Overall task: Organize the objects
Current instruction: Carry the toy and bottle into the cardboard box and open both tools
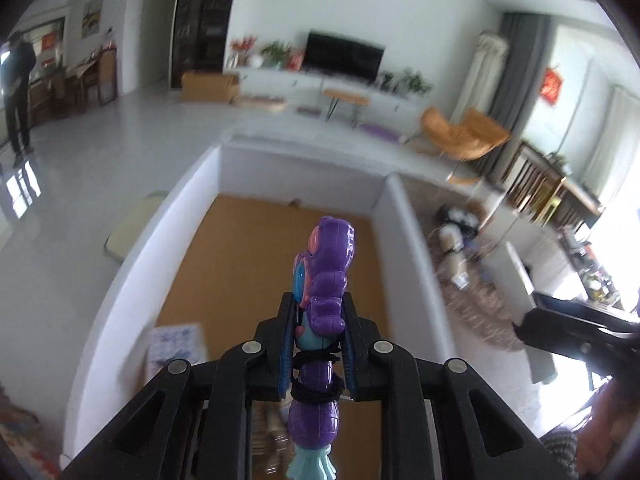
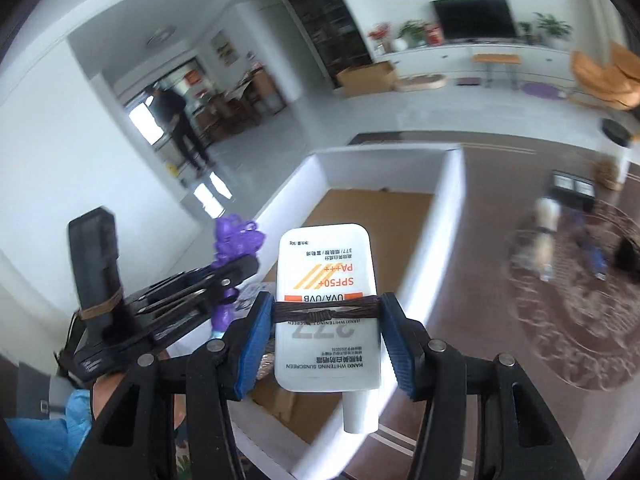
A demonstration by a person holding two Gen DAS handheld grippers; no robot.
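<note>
Left wrist view, left claw (image 1: pixel 318 320) clamping one purple toy (image 1: pixel 326 276), right claw (image 2: pixel 326 316) gripping one sunscreen tube (image 2: pixel 326 280), one white box (image 1: pixel 176 220) below.

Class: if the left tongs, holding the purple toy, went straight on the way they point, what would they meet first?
Probably the brown cardboard floor of the white-walled box, ahead of the left tongs and the purple toy; depth is unclear.
</note>
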